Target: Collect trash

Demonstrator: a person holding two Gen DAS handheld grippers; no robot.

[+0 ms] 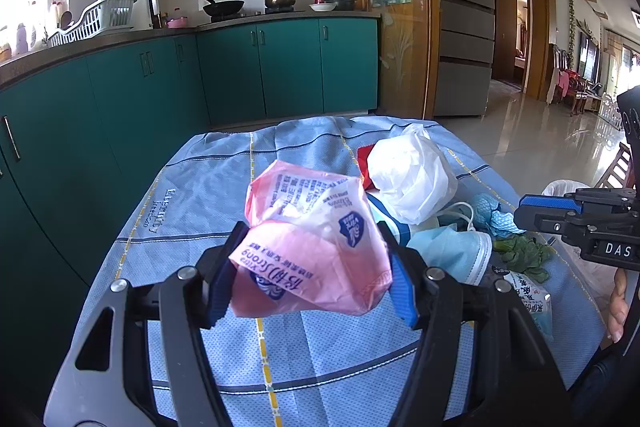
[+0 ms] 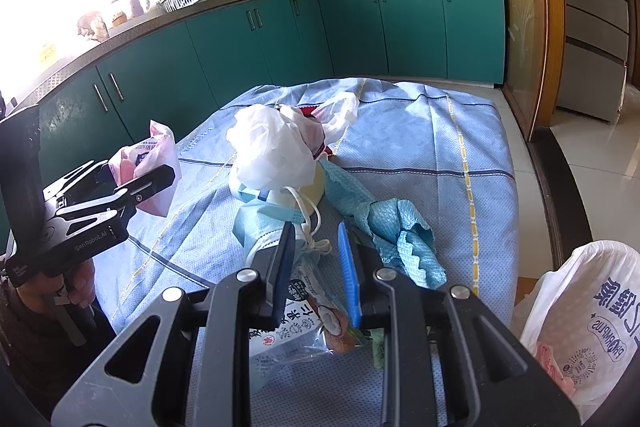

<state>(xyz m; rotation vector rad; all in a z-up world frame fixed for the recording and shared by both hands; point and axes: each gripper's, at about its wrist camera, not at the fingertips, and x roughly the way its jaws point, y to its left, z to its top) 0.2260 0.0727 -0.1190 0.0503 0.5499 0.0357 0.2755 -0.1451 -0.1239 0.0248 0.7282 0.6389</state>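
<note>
A crumpled pink tissue-pack wrapper (image 1: 312, 267) sits between the blue pads of my left gripper (image 1: 312, 239), which is shut on it and holds it above the blue tablecloth (image 1: 192, 203). From the right wrist view the same gripper (image 2: 140, 167) is at the left with the wrapper (image 2: 156, 163). On the cloth lies a heap: a white plastic bag (image 2: 272, 151), a blue face mask (image 2: 272, 223), a blue wipe (image 2: 384, 223) and a printed snack packet (image 2: 296, 323). My right gripper (image 2: 315, 231) hovers over the packet, jaws narrowly apart with nothing gripped.
A printed white carrier bag (image 2: 592, 315) stands open off the table's right edge. Green leaves (image 1: 520, 255) lie by the mask. Teal cabinets (image 1: 280, 67) run along the left and back, with a fridge (image 1: 464, 27) and tiled floor to the right.
</note>
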